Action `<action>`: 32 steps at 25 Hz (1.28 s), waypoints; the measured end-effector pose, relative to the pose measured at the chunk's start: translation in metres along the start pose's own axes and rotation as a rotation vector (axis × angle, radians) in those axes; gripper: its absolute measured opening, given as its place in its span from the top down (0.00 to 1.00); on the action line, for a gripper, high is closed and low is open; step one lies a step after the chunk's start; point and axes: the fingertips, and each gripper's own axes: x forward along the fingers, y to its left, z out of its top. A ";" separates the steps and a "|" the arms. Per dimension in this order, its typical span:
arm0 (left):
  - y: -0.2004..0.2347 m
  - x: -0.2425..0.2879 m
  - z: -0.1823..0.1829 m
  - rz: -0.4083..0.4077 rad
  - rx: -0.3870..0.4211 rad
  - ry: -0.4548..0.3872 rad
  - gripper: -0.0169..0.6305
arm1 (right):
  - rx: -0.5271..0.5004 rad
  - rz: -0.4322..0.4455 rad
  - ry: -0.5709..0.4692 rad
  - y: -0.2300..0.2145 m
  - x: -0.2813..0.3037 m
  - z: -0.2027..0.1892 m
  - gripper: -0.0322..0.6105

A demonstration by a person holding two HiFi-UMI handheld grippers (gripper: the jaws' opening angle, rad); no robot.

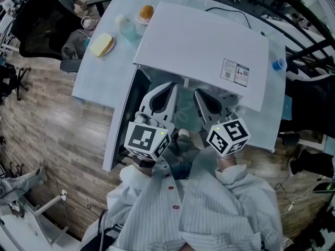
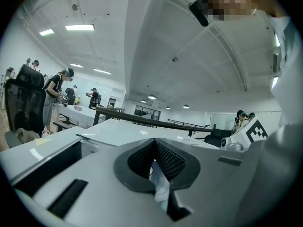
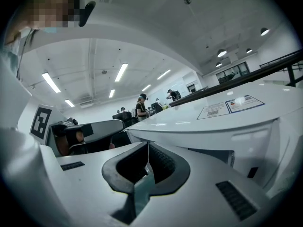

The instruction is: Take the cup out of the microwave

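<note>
The white microwave (image 1: 204, 51) stands with its door (image 1: 119, 130) swung open leftward.
</note>
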 end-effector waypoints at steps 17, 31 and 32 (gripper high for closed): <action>0.009 0.006 -0.043 0.007 0.005 0.057 0.96 | -0.064 -0.040 0.033 -0.008 0.017 -0.040 0.89; 0.018 0.008 -0.084 0.035 -0.011 0.093 0.96 | -0.126 -0.105 0.022 -0.023 0.033 -0.073 0.89; 0.018 0.008 -0.085 0.037 -0.011 0.093 0.96 | -0.130 -0.108 0.017 -0.024 0.034 -0.074 0.89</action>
